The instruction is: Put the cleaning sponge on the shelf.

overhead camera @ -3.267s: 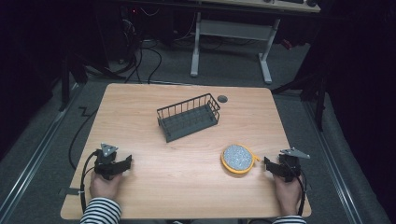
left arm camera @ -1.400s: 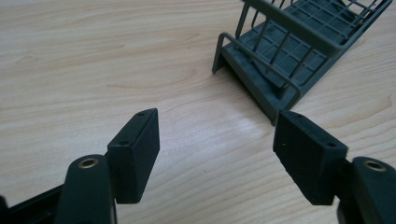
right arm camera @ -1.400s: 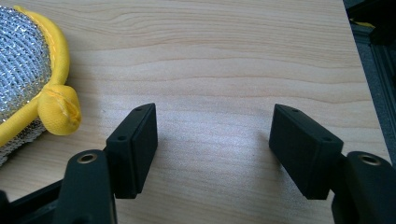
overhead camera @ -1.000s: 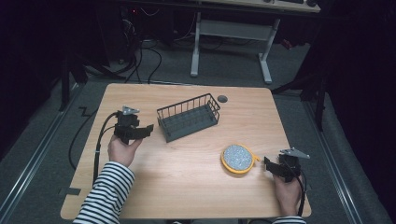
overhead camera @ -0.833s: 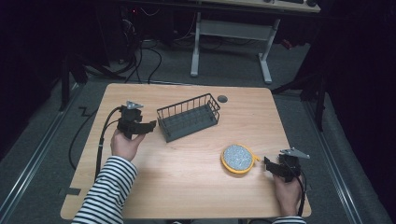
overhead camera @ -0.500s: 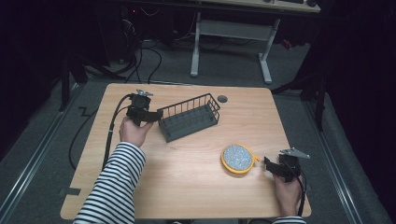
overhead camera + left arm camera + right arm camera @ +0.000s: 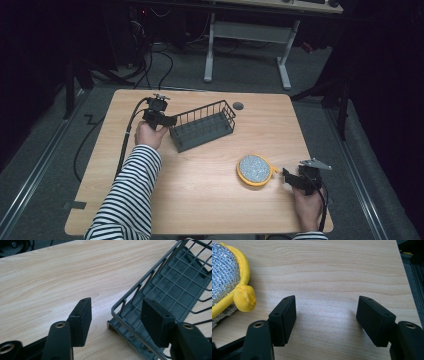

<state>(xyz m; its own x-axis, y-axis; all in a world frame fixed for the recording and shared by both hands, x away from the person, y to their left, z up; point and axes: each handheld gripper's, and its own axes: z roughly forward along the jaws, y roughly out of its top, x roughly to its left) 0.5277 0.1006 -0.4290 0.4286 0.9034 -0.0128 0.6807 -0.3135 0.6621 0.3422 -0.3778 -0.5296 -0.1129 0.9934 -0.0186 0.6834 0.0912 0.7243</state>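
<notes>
A dark grey wire basket (image 7: 202, 124) lies on the wooden table (image 7: 200, 195), angled across its far half. My left gripper (image 7: 168, 121) is open at the basket's left end. In the left gripper view my left gripper (image 7: 116, 312) straddles the basket's corner rim (image 7: 130, 293), one jaw outside on the table and one inside over the basket floor. A round yellow-rimmed scouring pad (image 7: 254, 169) with a silvery face lies at the near right. My right gripper (image 7: 286, 175) stands open just to its right; in the right gripper view the pad (image 7: 227, 282) lies left of my right gripper (image 7: 325, 315), apart from its fingers.
A round grommet hole (image 7: 238, 106) sits in the table behind the basket. A black cable (image 7: 127, 135) trails from the left gripper along the striped sleeve (image 7: 127, 200). Beyond the table stand a white desk frame (image 7: 245, 45) and floor cables.
The left hand has carried its gripper from the table's near left corner up and rightwards to the basket's left end. The right gripper and the pad have stayed still.
</notes>
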